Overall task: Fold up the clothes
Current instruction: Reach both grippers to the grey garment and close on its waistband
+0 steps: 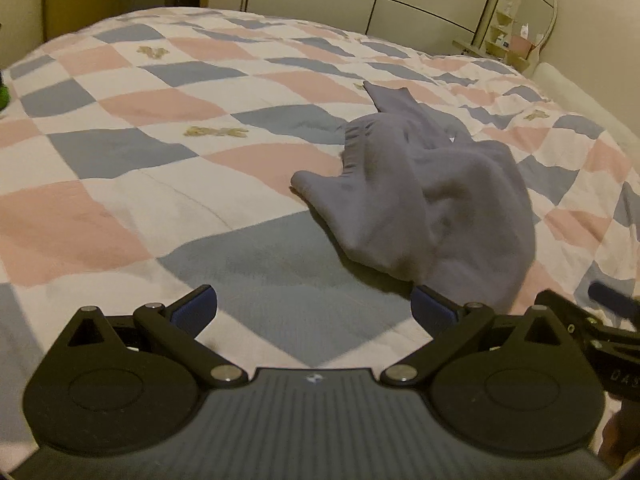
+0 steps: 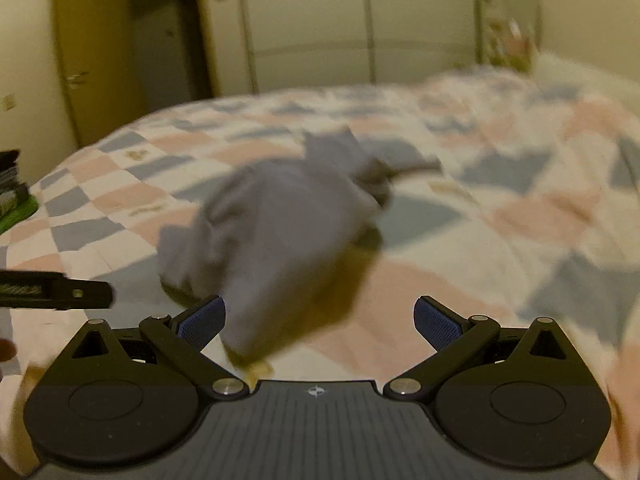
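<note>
While the grey garment (image 1: 424, 196) lies crumpled in a heap on the checked bedspread (image 1: 132, 152), both tools hang just short of it with nothing held. Left gripper (image 1: 314, 308): fingers (image 1: 196, 306) spread wide, empty; the near edge of the cloth sits just beyond its right pad. Right gripper (image 2: 320, 320): fingers (image 2: 436, 322) also spread wide, empty; the right wrist view is motion-blurred, but the heap's near corner hangs between the pads, apparently not pinched.

The garment is bunched, not flat and not a neat fold, so folding work is still open on it. A ribbed band and one long limp end trail toward the far side of the bed; I cannot tell what kind of garment it is.

To do the pick well, judged from here: take an edge or corner, not the thick middle; grab one layer only; keep the two grips well apart so the cloth spreads when lifted; avoid pinching the bedspread underneath.
</note>
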The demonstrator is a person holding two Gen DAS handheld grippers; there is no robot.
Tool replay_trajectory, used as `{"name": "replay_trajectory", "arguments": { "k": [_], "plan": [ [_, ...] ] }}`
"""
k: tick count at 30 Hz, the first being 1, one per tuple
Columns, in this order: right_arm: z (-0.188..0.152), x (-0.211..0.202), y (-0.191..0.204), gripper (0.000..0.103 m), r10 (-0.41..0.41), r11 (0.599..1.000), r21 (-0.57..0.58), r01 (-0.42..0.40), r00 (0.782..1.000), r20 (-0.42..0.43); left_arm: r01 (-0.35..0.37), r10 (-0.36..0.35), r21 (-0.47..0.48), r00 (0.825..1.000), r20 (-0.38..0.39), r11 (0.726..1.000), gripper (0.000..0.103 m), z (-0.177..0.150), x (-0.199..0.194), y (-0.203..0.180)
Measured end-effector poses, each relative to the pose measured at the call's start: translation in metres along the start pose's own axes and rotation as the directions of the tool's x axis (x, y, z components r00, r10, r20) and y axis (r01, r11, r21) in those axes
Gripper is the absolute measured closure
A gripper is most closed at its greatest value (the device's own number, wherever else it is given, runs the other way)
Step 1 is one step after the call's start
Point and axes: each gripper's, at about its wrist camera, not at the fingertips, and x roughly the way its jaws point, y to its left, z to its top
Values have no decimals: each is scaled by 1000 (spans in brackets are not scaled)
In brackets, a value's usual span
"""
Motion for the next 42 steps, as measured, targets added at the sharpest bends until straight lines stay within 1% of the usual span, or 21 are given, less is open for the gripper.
{"name": "replay_trajectory", "arguments": {
  "k": [3,5,9,12,15,17,18,19,20,21,23,26,31,33,35,36,37,39,40,41,42],
  "plan": [
    [5,14,11,0,18,997,-77,-13,998,62,30,-30,7,999,-21,1000,1,6,20,11],
    [10,26,15,3,33,994,-103,-26,997,71,40,-39,15,998,-51,999,1,11,31,15],
    [22,41,14,7,51,995,-91,-48,998,25,49,-47,16,991,-122,999,1,26,42,19],
    [36,39,11,7,50,997,-61,-50,999,-8,54,-52,5,985,-166,999,2,39,45,24],
    [54,35,14,9,61,995,-71,-64,998,-34,80,-77,12,979,-189,997,2,54,43,29],
    [64,38,22,17,68,992,-105,-74,996,-62,96,-90,25,976,-201,995,3,65,42,29],
    [68,41,27,19,74,989,-120,-84,994,-78,107,-99,29,973,-207,994,3,71,42,30],
    [73,44,31,25,81,986,-135,-93,992,-95,118,-109,31,971,-214,993,4,76,42,30],
    [78,48,35,32,89,984,-143,-105,990,-112,127,-119,22,968,-223,992,5,81,44,32],
    [82,53,39,35,100,982,-145,-119,987,-130,136,-130,12,964,-232,991,6,86,46,33],
    [91,65,42,41,110,981,-139,-133,981,-161,153,-152,-14,956,-250,988,12,94,50,37],
    [105,83,41,41,110,984,-115,-133,976,-187,169,-184,-78,944,-275,983,21,100,64,43],
    [120,109,32,41,97,988,-90,-122,966,-241,185,-237,-186,917,-322,965,22,100,100,48],
    [121,119,30,41,94,989,-89,-120,961,-259,180,-249,-226,911,-329,957,22,98,116,48],
    [120,130,29,36,82,989,-95,-112,958,-273,173,-259,-273,910,-324,947,23,96,129,50],
    [119,135,29,29,78,989,-96,-108,958,-278,174,-266,-294,912,-312,940,24,96,133,50],
    [117,141,30,25,71,989,-102,-104,955,-289,175,-272,-313,914,-300,933,31,96,136,51],
    [111,155,31,26,50,987,-126,-96,944,-327,181,-275,-310,917,-291,933,61,97,139,48],
    [107,159,31,39,43,986,-136,-96,937,-348,185,-275,-301,915,-294,936,82,98,140,46],
    [105,160,30,47,40,987,-133,-94,932,-360,189,-277,-291,913,-300,938,85,99,139,44],
    [105,158,26,50,41,989,-117,-90,930,-365,196,-281,-284,912,-299,939,88,100,136,42]
  ]
}}
